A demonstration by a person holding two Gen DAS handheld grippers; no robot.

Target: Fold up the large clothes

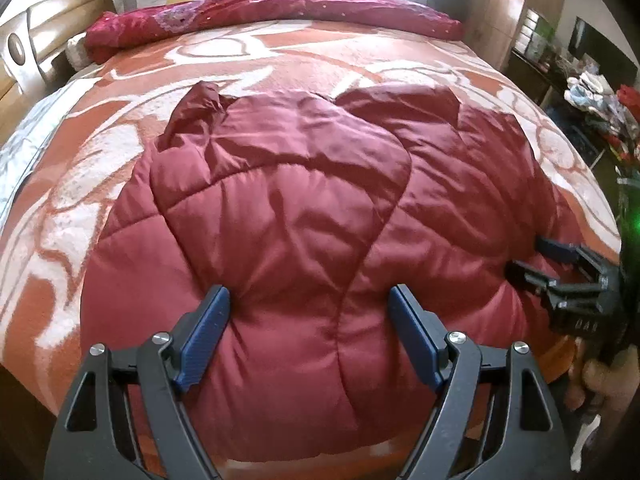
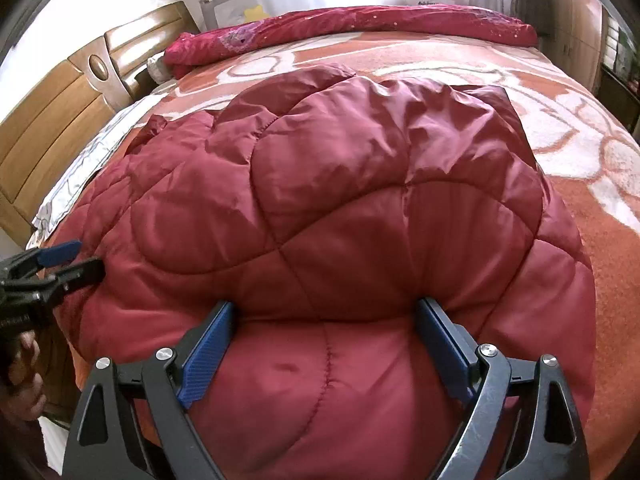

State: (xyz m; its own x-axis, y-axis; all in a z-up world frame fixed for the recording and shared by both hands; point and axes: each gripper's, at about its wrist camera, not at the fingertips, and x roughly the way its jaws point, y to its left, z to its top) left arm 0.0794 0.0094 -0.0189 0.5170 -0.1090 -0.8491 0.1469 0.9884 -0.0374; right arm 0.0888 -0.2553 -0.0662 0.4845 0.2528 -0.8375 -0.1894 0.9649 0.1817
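Note:
A large dark red quilted jacket (image 1: 288,216) lies spread on the bed, its sleeves folded inward over the body; it also fills the right wrist view (image 2: 340,208). My left gripper (image 1: 310,300) is open, its blue pads pressed onto the jacket's near edge with a puffed bulge between them. My right gripper (image 2: 326,312) is open in the same way on the jacket's near edge, further right. The right gripper shows at the right edge of the left wrist view (image 1: 560,264), and the left gripper shows at the left edge of the right wrist view (image 2: 60,264).
The bed has an orange and white patterned blanket (image 1: 120,184). A rolled crimson quilt (image 1: 280,16) lies along the far side. A wooden headboard (image 2: 52,128) stands at the left. Cluttered shelves (image 1: 592,92) stand to the right of the bed.

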